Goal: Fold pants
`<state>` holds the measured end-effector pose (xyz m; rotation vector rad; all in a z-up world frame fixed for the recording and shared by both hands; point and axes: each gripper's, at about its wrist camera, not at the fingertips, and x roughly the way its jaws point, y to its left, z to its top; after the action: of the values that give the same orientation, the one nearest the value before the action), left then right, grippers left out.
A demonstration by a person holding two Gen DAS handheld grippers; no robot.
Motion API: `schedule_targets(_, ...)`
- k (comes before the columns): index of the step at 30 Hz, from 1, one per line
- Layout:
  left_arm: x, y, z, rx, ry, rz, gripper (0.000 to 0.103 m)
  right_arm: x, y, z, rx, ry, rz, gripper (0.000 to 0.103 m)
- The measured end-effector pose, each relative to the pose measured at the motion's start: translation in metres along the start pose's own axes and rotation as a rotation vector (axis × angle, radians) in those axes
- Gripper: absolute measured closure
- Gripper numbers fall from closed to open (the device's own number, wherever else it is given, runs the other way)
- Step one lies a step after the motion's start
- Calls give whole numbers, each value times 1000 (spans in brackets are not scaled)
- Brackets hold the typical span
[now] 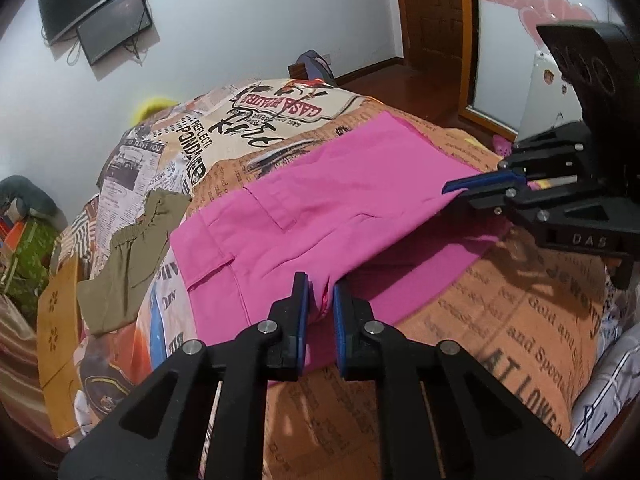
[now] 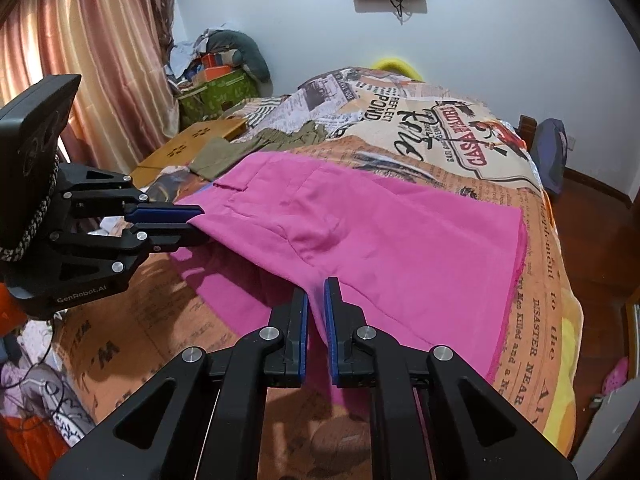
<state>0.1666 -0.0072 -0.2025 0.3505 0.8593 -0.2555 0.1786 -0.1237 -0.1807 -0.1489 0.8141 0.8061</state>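
I hold my left gripper (image 1: 321,300) and my right gripper (image 2: 317,304) low and level over the bedspread (image 1: 500,320), each pinched narrow on the raised near edge of the pink pants (image 1: 320,204), which otherwise lie spread across the bed.

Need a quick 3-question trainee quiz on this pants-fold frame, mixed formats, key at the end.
1. True or false: both the left tongs and the right tongs grip the pink pants.
2. Which garment lies beside the pink pants on the bedspread? A) olive green garment B) white shirt C) blue jeans
3. Fill in: the gripped edge of the pants is ____ the bedspread, with a shadow beneath.

Key: 1 true; 2 A, the olive green garment; 3 lifted above.
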Motion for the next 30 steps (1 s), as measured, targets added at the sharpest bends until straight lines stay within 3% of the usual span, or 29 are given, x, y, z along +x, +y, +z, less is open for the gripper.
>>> schedule_targets(7,8,-6,-15,-17,57,-32,92,10,2,-15,8,83,9,96)
schedule_targets(10,5,-10,-20,-14,64,-34,91,10,-2,-16,34,119,-1,87)
schedule_targets(12,-1,-9,-22,-17,66,-50,91,5,-5,-15,58,121,8,74)
schedule_targets(14,-9,-4,-22,-38,63,-84,91,-4,-8,-13,83,98,17,71)
schedule_targets(19,-30,13,-7,-120,5,-124,87,-21,-6,4,122,17,48,71)
schedule_targets(23,-27,21,11,-171,-13,-113,82,-12,3,15,137,-13,54,71)
schedule_targets(30,24,21,2,-234,101,-117,82,37,9,1,160,118,69,71)
